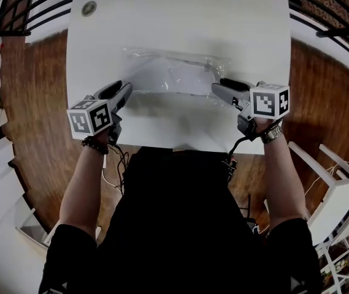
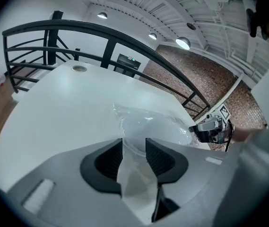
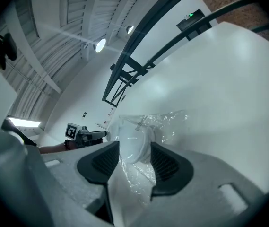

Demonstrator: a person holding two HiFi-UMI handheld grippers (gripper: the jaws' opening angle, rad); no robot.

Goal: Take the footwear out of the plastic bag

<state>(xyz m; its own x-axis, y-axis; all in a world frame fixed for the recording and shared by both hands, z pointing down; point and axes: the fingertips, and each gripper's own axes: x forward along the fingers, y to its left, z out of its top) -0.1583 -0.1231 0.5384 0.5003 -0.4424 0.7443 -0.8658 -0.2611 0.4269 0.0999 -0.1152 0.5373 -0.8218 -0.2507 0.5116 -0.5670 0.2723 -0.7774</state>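
Note:
A clear plastic bag (image 1: 174, 72) lies across the middle of the white table (image 1: 180, 17), with white footwear (image 3: 133, 143) showing through it. My left gripper (image 1: 128, 90) is at the bag's left end. In the left gripper view the bag (image 2: 148, 124) and the pale footwear (image 2: 139, 129) fill the gap between the pads of that gripper (image 2: 134, 150). My right gripper (image 1: 217, 86) is at the bag's right end. In the right gripper view its jaws (image 3: 135, 160) press on the crinkled film (image 3: 165, 122) and the footwear's rounded end inside it.
A small round disc (image 1: 89, 8) sits near the table's far left corner. A black railing (image 2: 54, 32) runs behind the table. White furniture (image 1: 340, 188) stands on the wooden floor at the right. The person's dark-clothed body is against the table's near edge.

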